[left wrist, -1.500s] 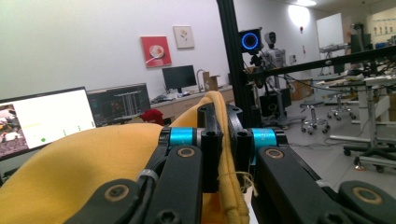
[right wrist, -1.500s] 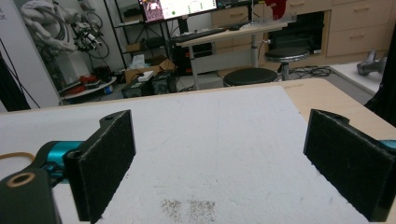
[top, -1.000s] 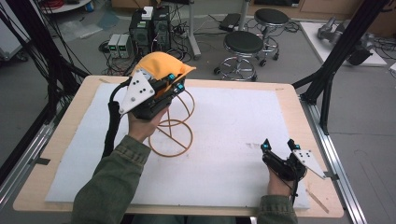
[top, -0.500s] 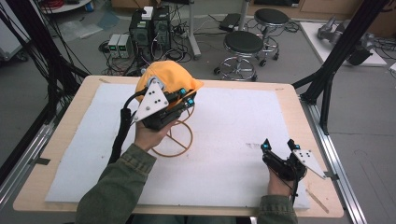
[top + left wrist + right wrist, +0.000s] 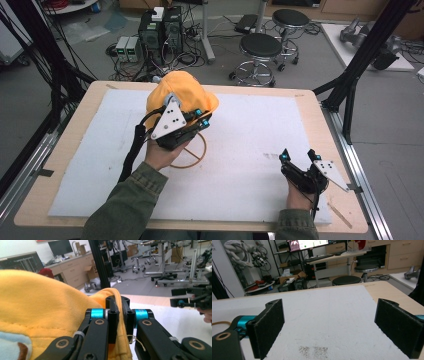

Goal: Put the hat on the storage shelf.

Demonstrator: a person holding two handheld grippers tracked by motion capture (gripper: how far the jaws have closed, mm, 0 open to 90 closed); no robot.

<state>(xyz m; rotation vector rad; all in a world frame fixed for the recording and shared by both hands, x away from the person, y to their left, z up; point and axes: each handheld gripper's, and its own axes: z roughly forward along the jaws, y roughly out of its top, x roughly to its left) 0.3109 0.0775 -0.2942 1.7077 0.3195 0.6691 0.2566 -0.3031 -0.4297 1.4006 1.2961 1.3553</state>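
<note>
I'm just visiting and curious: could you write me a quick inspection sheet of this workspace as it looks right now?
Surface: wooden table under a white mat, faint dark smudge near the right hand.
Job's things: orange cap over a wooden wire stand.
Clutter: nothing seen.
Grippers: left gripper shut on the cap's edge; right gripper open, holding nothing.
Cables: black cable trails from the left gripper.
Surroundings: stools, computer boxes, black frame posts.
</note>
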